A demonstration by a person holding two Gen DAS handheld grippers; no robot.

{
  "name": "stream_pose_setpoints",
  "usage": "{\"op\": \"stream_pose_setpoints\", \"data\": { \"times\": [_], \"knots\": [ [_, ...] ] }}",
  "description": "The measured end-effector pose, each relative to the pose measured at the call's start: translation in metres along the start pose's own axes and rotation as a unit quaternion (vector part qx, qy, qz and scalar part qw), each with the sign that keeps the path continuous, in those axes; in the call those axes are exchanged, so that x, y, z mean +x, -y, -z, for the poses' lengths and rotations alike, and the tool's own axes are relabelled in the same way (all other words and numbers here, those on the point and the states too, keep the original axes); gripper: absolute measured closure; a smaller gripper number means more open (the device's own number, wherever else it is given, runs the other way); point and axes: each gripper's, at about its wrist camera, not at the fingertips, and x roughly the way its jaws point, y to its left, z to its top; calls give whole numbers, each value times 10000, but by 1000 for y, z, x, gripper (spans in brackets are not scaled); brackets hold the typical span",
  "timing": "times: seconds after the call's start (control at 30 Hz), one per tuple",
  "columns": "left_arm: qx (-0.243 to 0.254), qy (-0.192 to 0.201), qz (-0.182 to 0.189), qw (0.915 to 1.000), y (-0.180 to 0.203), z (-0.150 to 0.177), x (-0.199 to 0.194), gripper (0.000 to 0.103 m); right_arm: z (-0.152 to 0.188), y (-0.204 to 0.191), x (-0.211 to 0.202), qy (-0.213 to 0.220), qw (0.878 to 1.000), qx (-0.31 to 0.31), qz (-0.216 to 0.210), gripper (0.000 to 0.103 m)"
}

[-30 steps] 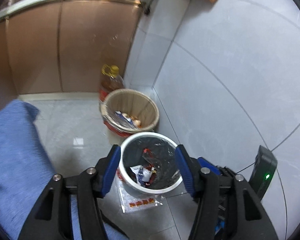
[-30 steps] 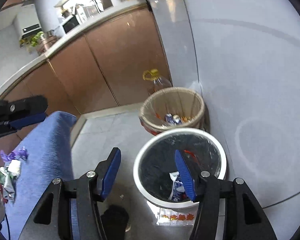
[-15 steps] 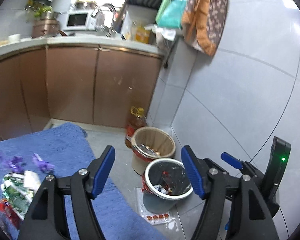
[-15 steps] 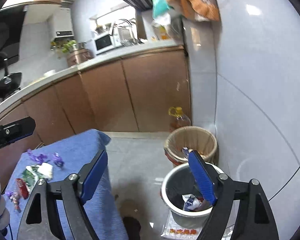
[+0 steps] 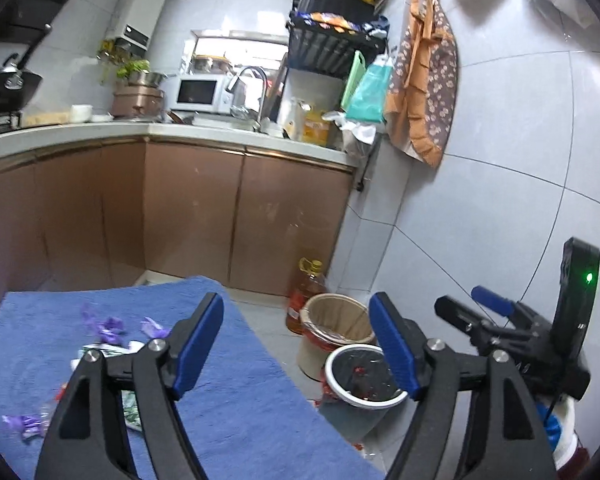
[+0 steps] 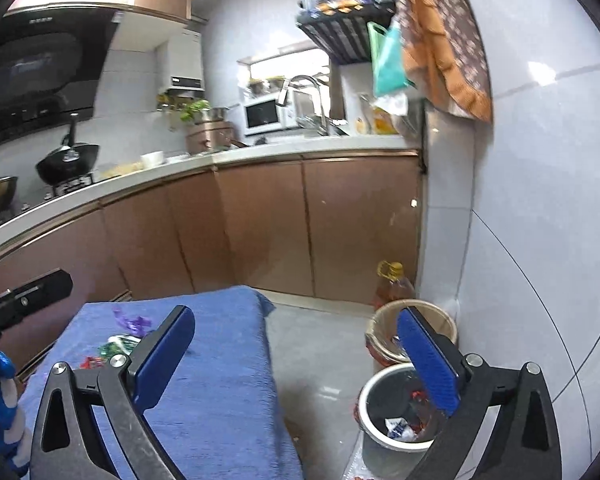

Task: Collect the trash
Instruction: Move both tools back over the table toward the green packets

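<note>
where blue towel (image 5: 236, 408) meets kitchen floor (image 6: 320, 364)

My desk (image 5: 236, 412) carries a blue towel-like cover (image 6: 220, 380). On it, toward the far left: purple wrappers (image 5: 104, 324), a green-and-white packet (image 6: 118, 345), red scraps (image 6: 90, 360). On the tiled floor (image 6: 320, 352) beside it: white-rimmed bin (image 6: 380, 440), beige bin (image 5: 332, 320), oil bottle (image 5: 306, 292).

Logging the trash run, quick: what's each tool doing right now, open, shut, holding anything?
Left tool: jaws opening, nothing between them.
Right tool: jaws opening wide, nothing between them.
</note>
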Motion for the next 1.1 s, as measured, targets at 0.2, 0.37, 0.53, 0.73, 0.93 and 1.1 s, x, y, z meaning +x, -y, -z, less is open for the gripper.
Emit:
{"op": "stream_pose_setpoints", "data": {
  "times": [0.2,0.37,0.53,0.73,0.93,1.1],
  "knots": [
    [6,202,-329,9993,-19,6,-41,29,-9,-28,-12,97,9988,-242,-413,1],
    [-204,328,-585,9975,-44,14,-67,23,-11,-49,-21,178,9973,-439,-570,0],
    [-430,395,-875,9945,-77,26,-84,23,-15,-65,-22,195,9961,-557,-657,0],
    [-468,237,-1233,9910,-120,43,-90,23,-12,-81,-7,112,9952,-609,-754,0],
    [-398,-101,-1399,9893,-157,55,-83,23,-6,-94,23,-105,9933,-605,-976,0],
    [-395,-460,-1411,9881,-183,70,-63,23,7,-103,63,-611,9875,-553,-1345,0]
  ]
}}
